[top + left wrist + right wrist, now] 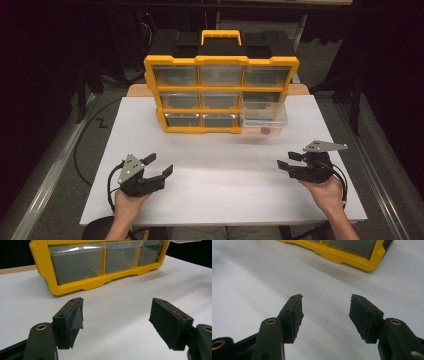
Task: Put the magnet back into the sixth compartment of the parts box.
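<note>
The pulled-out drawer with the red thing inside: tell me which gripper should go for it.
Probably right. The pulled-out drawer juts from the organizer's bottom-right corner, on the right gripper's side. The left gripper sits across the table. Both are open and empty.

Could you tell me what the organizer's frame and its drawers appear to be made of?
The organizer frame looks like moulded yellow plastic with a satin finish: rounded edges, even colour. The drawers seem to be clear, glossy plastic, since you can see through them and light glints on their rims. The pulled-out drawer looks the same.
</note>
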Tool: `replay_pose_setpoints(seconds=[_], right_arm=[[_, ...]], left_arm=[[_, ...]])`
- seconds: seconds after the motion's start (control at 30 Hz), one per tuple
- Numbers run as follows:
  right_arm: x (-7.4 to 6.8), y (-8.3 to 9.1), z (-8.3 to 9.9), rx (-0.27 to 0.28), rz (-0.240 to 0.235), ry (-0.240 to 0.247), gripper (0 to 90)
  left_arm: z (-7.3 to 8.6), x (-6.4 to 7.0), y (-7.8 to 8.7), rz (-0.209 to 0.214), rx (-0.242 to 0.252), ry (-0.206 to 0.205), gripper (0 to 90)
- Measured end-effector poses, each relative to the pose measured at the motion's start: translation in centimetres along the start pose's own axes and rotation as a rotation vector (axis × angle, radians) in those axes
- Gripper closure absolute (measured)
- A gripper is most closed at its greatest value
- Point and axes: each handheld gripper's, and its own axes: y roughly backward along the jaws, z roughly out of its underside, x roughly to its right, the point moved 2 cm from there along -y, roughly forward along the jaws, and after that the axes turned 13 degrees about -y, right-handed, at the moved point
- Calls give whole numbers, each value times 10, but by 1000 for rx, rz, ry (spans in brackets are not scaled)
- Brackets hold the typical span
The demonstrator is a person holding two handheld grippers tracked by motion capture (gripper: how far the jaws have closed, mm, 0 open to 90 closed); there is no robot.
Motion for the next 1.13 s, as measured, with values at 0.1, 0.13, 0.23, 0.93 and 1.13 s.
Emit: replay_pose_setpoints(seconds=[0.1, 0.13, 0.23, 0.93, 1.13], right_arm=[[2, -1, 5, 19, -2, 4, 442], [3, -1, 7, 32, -2, 1, 437], [7, -1, 11, 61, -5, -18, 432], [23, -9, 37, 221, -5, -54, 365], [25, -10, 41, 243, -4, -55, 354]], left_arm=[[0, 0, 0, -1, 5, -1, 272], [0, 0, 0, 1, 3, -2, 272], [0, 0, 0, 3, 3, -5, 273], [-1, 4, -1, 15, 5, -9, 273], [-2, 4, -2, 18, 10, -11, 275]])
